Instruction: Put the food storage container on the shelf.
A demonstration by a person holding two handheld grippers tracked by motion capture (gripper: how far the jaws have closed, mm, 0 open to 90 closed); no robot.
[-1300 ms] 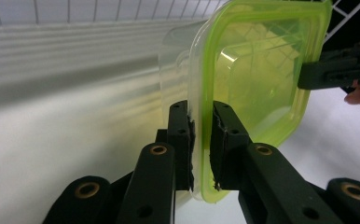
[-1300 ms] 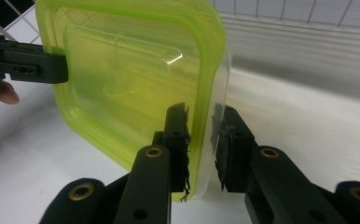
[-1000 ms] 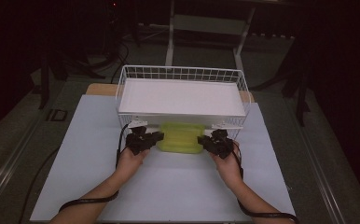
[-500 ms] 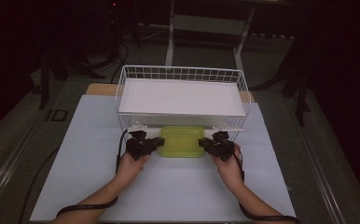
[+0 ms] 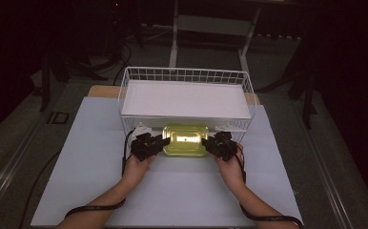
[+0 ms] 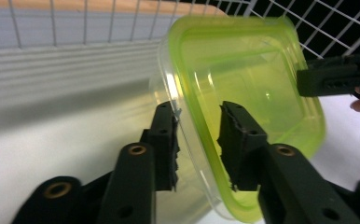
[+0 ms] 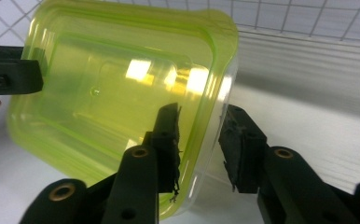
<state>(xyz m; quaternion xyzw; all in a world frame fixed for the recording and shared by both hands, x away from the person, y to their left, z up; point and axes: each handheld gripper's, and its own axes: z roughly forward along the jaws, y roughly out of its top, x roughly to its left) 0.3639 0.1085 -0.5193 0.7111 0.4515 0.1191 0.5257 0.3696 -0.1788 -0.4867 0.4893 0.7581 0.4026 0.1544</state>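
A yellow-green box [image 5: 186, 140] with a lid is seen on a white surface [image 5: 86, 143], just in front of a white wire basket [image 5: 184, 75]. It lies between two hand-held grippers. The left hand-held gripper [image 5: 160, 142] is placed at the box's left end, the right hand-held gripper [image 5: 206, 142] at its right end.

In the left gripper view, the rim of the box [image 6: 243, 107] is straddled by the left hand-held gripper [image 6: 199, 140]; its jaws have just been opening, and a gap is seen between pads and rim. In the right gripper view, the box [image 7: 117, 93] rim is likewise straddled by the right hand-held gripper [image 7: 199, 142], whose jaws have just been opening, one pad near the lid, the other clear of the wall.

The basket's front wall stands directly behind the box. A white board [image 5: 184, 98] is laid across the basket.
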